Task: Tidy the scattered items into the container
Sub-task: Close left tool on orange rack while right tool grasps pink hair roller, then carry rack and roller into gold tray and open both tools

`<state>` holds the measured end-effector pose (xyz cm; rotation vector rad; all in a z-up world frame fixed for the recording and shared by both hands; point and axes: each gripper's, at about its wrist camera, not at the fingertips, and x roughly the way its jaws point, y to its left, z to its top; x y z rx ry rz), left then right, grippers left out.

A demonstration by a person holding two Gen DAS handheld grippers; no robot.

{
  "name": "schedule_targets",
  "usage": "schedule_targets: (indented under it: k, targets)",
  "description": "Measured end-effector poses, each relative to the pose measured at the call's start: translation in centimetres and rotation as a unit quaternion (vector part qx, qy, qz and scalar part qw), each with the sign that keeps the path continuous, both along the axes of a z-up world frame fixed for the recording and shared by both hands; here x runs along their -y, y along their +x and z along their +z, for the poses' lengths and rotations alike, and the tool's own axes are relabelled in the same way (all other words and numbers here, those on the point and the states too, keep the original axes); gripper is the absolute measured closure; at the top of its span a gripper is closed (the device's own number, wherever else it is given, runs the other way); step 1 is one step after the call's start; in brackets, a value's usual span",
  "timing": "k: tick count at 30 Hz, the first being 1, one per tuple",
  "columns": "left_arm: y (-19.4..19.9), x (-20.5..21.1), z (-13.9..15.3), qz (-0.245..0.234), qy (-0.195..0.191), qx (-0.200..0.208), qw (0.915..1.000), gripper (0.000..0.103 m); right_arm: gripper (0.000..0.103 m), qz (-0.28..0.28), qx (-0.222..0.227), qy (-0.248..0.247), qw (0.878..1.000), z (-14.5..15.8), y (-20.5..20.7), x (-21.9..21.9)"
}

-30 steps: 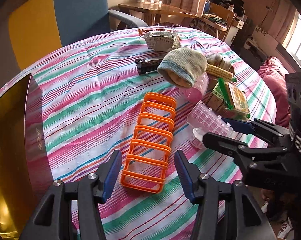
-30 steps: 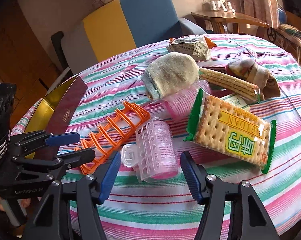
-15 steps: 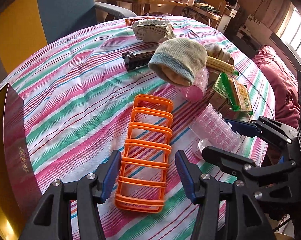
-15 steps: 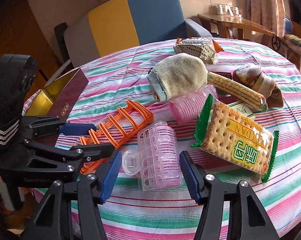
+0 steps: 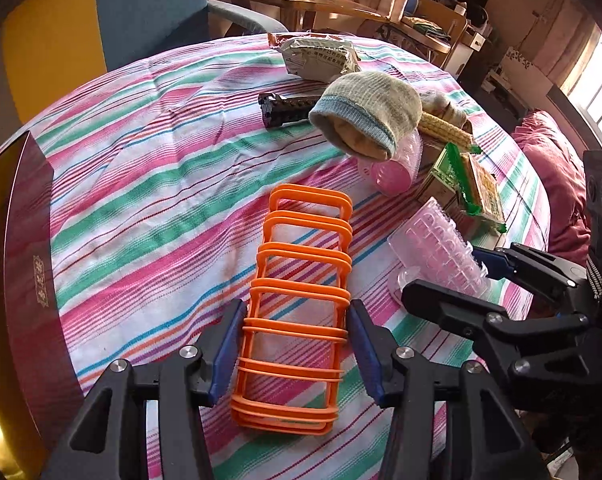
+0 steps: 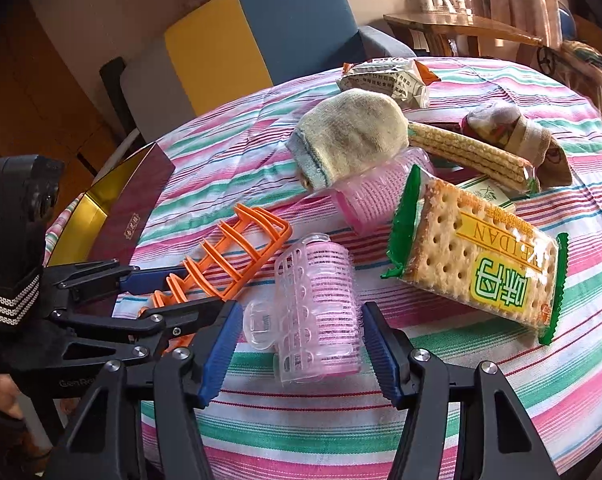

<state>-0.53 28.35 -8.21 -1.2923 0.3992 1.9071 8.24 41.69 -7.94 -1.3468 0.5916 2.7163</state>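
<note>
The left claw (image 5: 293, 354) is spread wide around the near end of the orange rack (image 5: 301, 292) at lower centre, gripping nothing. The right claw (image 6: 301, 344) gapes likewise around the pink hair roller (image 6: 315, 312). The gold box (image 5: 5, 280) sits at the frame's left edge — on the striped table (image 5: 149, 184).
</note>
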Motion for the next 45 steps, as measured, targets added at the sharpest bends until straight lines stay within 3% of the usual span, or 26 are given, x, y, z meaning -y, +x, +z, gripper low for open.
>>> schedule_targets:
  k: [11, 12, 22, 30, 45]
  targets:
    - [3.0, 2.3, 0.1, 0.037, 0.003, -0.023, 0.9990, 0.051, 0.046, -0.008, 0.001, 0.031, 0.999, 0.5, 1.6, 1.8]
    - [3.1, 2.5, 0.2, 0.041, 0.001, -0.026, 0.9988, 0.051, 0.067, -0.011, 0.003, 0.032, 0.999, 0.5, 1.7, 1.9]
    - [4.1, 4.6, 2.1, 0.070, 0.011, -0.062, 0.9956, 0.051, 0.067, -0.024, 0.001, 0.028, 0.999, 0.9, 2.6, 2.5]
    - [4.1, 7.0, 5.6, 0.103, 0.048, -0.096, 0.9888, 0.051, 0.067, -0.013, -0.020, 0.022, 0.999, 2.8, 2.7, 4.0]
    - [1.1, 16.5, 7.3, 0.234, 0.068, -0.115, 0.9629, 0.051, 0.067, 0.073, -0.064, 0.009, 0.995, 6.4, -1.8, 10.7]
